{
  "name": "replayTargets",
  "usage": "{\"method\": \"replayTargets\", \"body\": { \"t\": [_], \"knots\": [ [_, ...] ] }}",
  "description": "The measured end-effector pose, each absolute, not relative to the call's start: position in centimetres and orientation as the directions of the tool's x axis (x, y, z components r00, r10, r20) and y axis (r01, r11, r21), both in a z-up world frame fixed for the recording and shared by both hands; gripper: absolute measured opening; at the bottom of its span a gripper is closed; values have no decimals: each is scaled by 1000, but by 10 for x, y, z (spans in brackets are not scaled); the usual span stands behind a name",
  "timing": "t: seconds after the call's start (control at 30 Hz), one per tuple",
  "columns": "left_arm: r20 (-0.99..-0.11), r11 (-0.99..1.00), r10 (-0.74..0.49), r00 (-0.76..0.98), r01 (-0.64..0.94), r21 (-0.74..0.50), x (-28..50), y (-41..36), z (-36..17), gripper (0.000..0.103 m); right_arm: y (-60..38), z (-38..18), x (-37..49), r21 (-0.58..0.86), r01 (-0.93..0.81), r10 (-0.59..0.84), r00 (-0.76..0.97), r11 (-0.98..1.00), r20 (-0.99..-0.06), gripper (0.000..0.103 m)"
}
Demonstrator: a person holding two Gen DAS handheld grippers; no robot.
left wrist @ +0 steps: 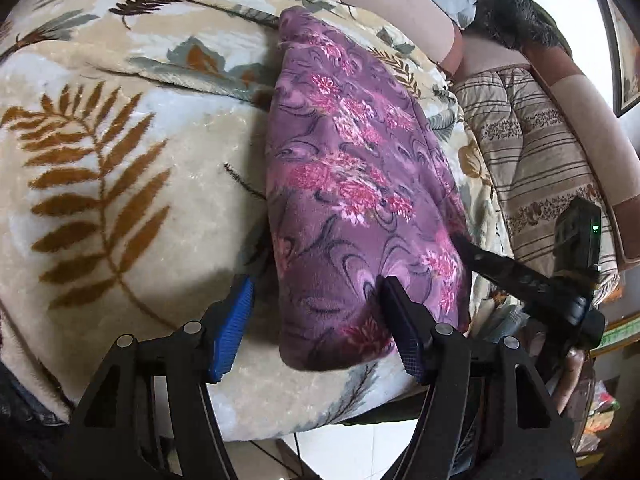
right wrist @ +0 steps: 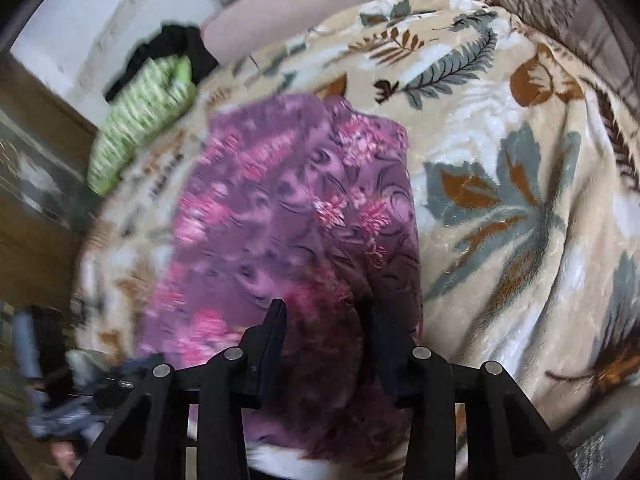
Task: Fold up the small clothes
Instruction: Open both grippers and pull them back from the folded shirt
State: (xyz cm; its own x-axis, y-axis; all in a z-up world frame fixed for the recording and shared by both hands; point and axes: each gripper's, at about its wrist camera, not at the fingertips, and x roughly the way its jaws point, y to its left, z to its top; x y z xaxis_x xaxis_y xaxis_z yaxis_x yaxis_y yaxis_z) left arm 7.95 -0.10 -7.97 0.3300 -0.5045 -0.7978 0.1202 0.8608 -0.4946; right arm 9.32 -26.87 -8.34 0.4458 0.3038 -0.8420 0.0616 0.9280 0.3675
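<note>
A purple fleece garment with pink flowers [left wrist: 352, 184] lies folded in a long strip on a beige leaf-patterned blanket [left wrist: 120, 160]. My left gripper [left wrist: 316, 304] is open over the garment's near corner, its right finger resting on the cloth and its left finger on the blanket. The right gripper's fingers [left wrist: 500, 268] reach onto the garment's right edge in this view. In the right wrist view the garment [right wrist: 288, 216] fills the middle, and my right gripper [right wrist: 324, 320] is open with both fingers down on its near end. That view is blurred.
A striped brown quilt [left wrist: 532, 152] and a sofa back [left wrist: 600, 120] lie to the right of the blanket. A green striped garment [right wrist: 140, 120] under a black one [right wrist: 176, 48] sits at the blanket's far left edge. The white floor [left wrist: 352, 448] shows below the blanket's edge.
</note>
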Motion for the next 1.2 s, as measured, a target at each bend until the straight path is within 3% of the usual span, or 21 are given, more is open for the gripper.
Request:
{"method": "replayTargets", "body": {
  "t": [0.07, 0.27, 0.37, 0.53, 0.63, 0.73, 0.8, 0.87, 0.93, 1.07, 1.2],
  "knots": [
    [-815, 868, -494, 302, 116, -483, 77, -1, -83, 58, -268, -77, 89, 308, 75, 238, 475, 948, -847, 9],
    [-833, 899, -437, 339, 142, -414, 71, -11, -83, 60, -270, -91, 88, 219, 115, 150, 432, 969, -890, 7],
    [-838, 938, -346, 421, 171, -302, 59, -18, -74, 64, -274, -84, 88, 268, 107, 194, 448, 957, -873, 7],
    [-818, 954, -300, 490, 154, -257, 44, -13, -66, 65, -286, -75, 62, 419, 157, 298, 490, 894, -819, 8],
    [-809, 972, -233, 539, 143, -184, 35, -17, -56, 65, -277, -72, 43, 422, 174, 291, 495, 890, -818, 10],
    [-793, 983, -185, 580, 126, -137, 23, -19, -53, 70, -261, -72, 34, 369, 132, 267, 477, 920, -838, 23],
    [-807, 987, -155, 570, 128, -99, 23, -24, -61, 80, -255, -80, 38, 327, 140, 232, 457, 935, -858, 55],
    [-853, 982, -175, 491, 150, -115, 28, -26, -69, 80, -255, -87, 43, 323, 140, 240, 415, 936, -877, 56],
    [-847, 977, -211, 488, 145, -160, 25, -20, -61, 80, -254, -71, 34, 303, 141, 210, 454, 943, -866, 56],
    [-776, 990, -144, 615, 98, -106, 0, -8, -21, 80, -246, -31, 0, 274, 107, 167, 568, 956, -806, 57],
    [-688, 1000, -11, 726, -7, -23, -14, 0, 22, 80, -230, -5, -26, 110, 204, -35, 599, 973, -800, 60]
  ]
}}
